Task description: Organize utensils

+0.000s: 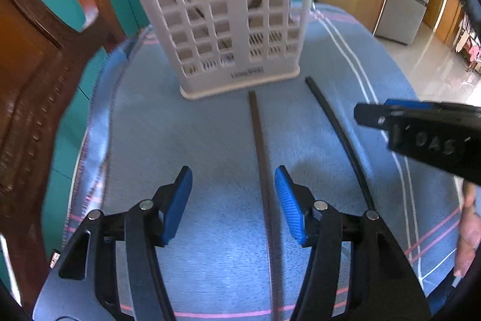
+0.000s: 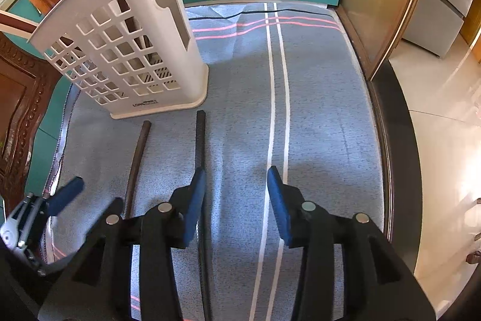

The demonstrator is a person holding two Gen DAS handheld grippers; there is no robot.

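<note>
Left wrist view: the left tool (image 1: 234, 202) hangs over a counter covered by a blue-grey cloth with white and pink stripes (image 1: 186, 140). Its blue-padded jaws stand apart with nothing pressed between them. A long thin brown stick (image 1: 259, 146) lies on the cloth, running from the base of the holder toward the camera and passing just inside the right-hand pad; whether it touches that pad cannot be told. Its near end is cut off by the bottom edge. A second, thin black stick (image 1: 333, 116) lies to its right, curved by the lens, its near end hidden behind the tool's arm. The white plastic lattice utensil holder (image 1: 228, 20) stands upright at the back, blurred; dark shapes show through its holes but cannot be made out. The right tool (image 1: 369, 113) enters from the right edge, only partly in frame, with a person's fingers (image 1: 469, 227) at the rim.

Right wrist view: the right tool (image 2: 236, 202) has its jaws apart and empty, above bare striped cloth. The black stick runs beside and under the left-hand pad, its lower part hidden by the tool's arm. The brown stick lies further left, near end hidden too. The holder stands at upper left, a spoon-shaped cut-out in its side, handles rising from the top and cut off by the frame. One blue pad (image 2: 64, 194) of the left tool shows blurred at lower left.
</note>
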